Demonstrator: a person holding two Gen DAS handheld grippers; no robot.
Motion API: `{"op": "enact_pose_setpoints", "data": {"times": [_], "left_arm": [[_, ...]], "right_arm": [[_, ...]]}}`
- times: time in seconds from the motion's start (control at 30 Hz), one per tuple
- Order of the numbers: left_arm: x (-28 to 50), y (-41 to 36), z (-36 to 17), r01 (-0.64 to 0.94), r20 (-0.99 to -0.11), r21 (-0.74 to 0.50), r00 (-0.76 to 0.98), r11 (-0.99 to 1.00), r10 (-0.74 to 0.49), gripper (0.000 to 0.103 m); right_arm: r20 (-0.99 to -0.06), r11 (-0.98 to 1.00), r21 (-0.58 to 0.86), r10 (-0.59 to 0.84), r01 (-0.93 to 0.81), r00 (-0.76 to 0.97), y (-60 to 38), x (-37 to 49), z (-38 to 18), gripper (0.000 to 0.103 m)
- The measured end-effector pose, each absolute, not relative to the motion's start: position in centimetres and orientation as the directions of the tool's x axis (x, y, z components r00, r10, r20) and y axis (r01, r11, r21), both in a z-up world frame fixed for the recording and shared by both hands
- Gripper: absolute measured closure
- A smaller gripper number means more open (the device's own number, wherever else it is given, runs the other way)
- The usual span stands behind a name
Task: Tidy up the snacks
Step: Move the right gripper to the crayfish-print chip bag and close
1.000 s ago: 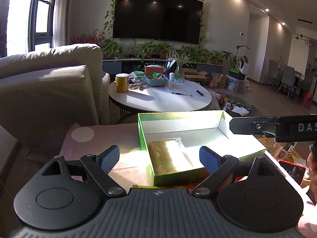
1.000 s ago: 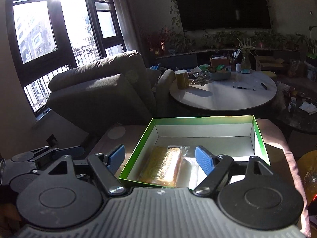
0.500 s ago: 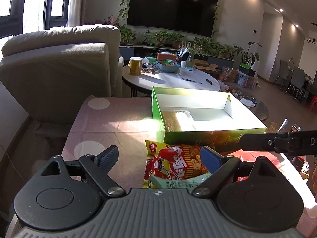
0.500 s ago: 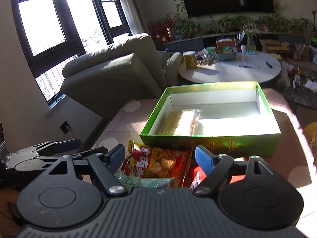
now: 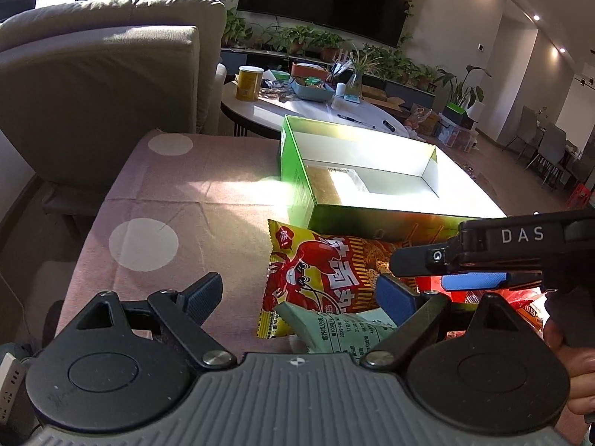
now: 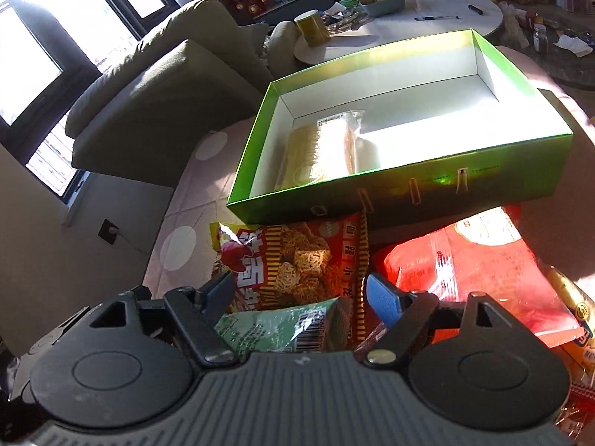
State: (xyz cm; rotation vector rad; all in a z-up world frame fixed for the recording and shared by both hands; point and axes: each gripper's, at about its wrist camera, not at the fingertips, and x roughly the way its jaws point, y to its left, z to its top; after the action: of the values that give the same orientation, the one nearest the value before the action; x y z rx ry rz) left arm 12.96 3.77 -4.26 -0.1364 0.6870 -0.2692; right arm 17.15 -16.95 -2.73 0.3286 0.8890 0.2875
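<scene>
Right wrist view: right gripper (image 6: 300, 294) and left gripper (image 5: 297, 293) both spread, empty, over lower-centre lobster snack bag (image 6: 293, 260); overlapping green packet (image 6: 282, 325) risks getting pinched too.

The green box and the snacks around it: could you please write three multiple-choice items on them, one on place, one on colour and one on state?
1. Where does the lobster packet lie?
A. in the green box
B. on the cloth before the box
C. on the round table

2. The box's inside walls are
A. white
B. red
C. black

3. The left gripper is
A. shut on a packet
B. shut, empty
C. open

Answers: B, it lies outside the front wall; A, the lit walls show white; C, its jaws stand apart, pressing nothing.
</scene>
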Motion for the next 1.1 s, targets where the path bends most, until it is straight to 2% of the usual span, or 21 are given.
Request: {"op": "enact_pose_setpoints", "data": {"times": [0.1,0.23,0.37,1.1], "left_arm": [[13.6,3.4,-4.9,0.217,-0.615,-0.214,0.727,0.952,-0.304,0.015],[14.4,3.3,-5.5,0.222,-0.627,-0.230,0.711,0.948,-0.319,0.018],[15.0,3.6,-6.0,0.215,-0.640,-0.234,0.700,0.948,-0.317,0.018],[17.2,3.1,-7.5,0.225,-0.677,-0.271,0.646,0.936,-0.351,0.018]], "right_arm": [[-0.741,0.925,0.372,0.343,-0.073,0.577,-16.3,17.6,-2.6,0.030],[-0.763,0.907,0.418,0.376,-0.042,0.526,-15.4,18.9,-2.8,0.028],[-0.805,0.933,0.360,0.300,0.020,0.511,-15.0,19.6,-3.7,0.027],[-0.818,0.947,0.320,0.266,0.018,0.511,-15.4,21.2,-5.3,0.019]]}}
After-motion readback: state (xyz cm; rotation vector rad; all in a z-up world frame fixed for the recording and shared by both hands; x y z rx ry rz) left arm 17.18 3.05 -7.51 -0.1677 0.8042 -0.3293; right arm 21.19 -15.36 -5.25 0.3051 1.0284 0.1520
